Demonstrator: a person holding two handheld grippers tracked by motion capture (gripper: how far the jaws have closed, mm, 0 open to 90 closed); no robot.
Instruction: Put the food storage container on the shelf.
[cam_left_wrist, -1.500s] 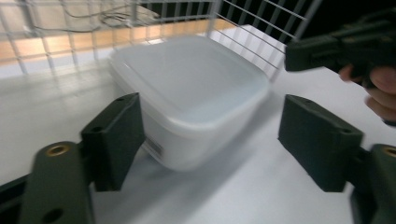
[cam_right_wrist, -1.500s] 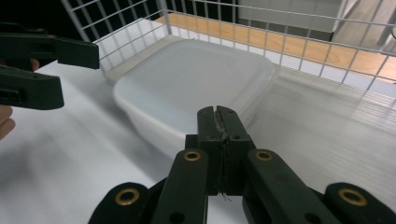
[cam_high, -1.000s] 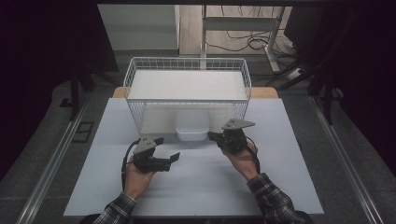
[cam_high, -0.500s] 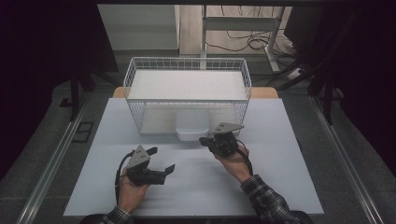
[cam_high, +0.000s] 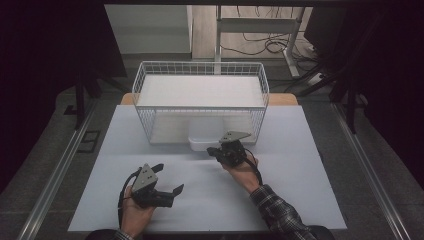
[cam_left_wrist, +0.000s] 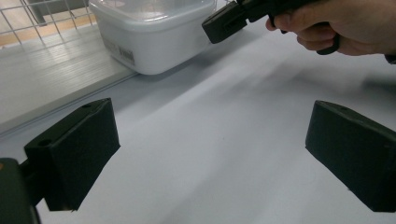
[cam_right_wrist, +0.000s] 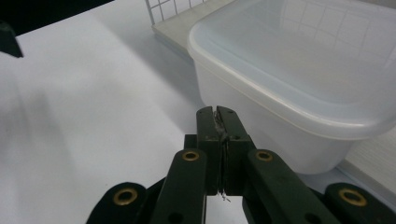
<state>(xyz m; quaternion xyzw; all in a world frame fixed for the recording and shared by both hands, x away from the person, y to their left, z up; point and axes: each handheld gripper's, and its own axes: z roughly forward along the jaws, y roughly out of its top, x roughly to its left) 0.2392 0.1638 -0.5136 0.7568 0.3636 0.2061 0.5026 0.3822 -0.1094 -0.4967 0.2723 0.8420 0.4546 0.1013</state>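
White plastic container (cam_high: 204, 141) with a translucent lid is sitting on the worktop (cam_high: 300, 190) at the front wall of the wire basket (cam_high: 200, 70), its back part reaching in through the basket's open front, its front edge sticking out. Right tool (cam_high: 214, 150) is hovering just beside the container's front right corner, jaws pressed together, nothing between them; in the right gripper view its tips (cam_right_wrist: 217, 114) are pointing at the container (cam_right_wrist: 299, 93) side wall, close, contact unclear. Left tool (cam_high: 169, 180) is hanging over bare worktop well short of the container, jaws spread wide and having just been opening, nothing between them. In the left gripper view both pads (cam_left_wrist: 74, 158) are standing apart over the white surface, container (cam_left_wrist: 154, 32) ahead, right hand (cam_left_wrist: 336, 23) at upper right.
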